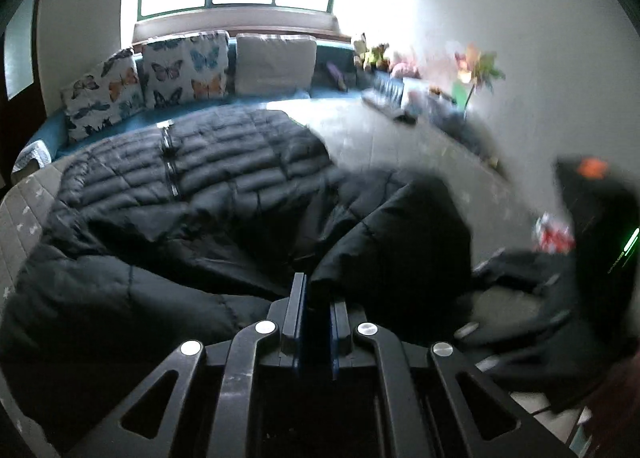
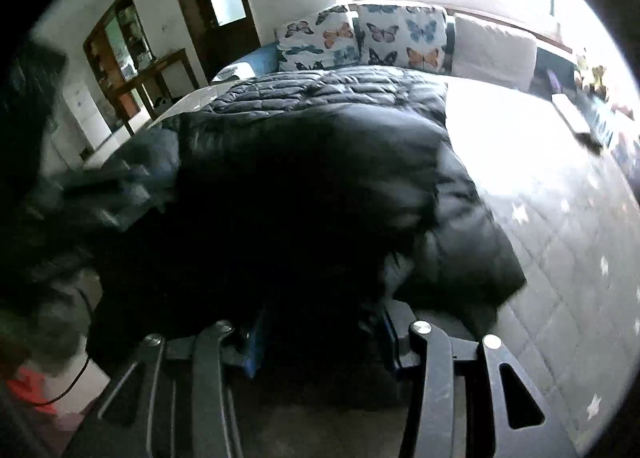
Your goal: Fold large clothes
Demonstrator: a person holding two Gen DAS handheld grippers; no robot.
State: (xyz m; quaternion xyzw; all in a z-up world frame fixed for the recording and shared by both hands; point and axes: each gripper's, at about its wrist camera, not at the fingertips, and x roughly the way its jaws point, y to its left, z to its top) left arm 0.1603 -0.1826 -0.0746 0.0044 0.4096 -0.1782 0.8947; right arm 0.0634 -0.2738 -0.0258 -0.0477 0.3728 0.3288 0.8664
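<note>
Left gripper [image 1: 317, 298] clenched on a fold of the black jacket [image 1: 208, 186] — right gripper [image 2: 320, 338] grasping dark jacket fabric between its jaws.

Bare bedspread [image 2: 560, 218] beside jacket [image 2: 320, 162]

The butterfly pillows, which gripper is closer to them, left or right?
Hard to call. Left gripper and right gripper both sit at the black puffer jacket's near edge, the butterfly pillows beyond it.

One black puffer jacket [image 1: 208, 178], two butterfly cushions [image 1: 186, 68], one white cushion [image 1: 274, 64].
</note>
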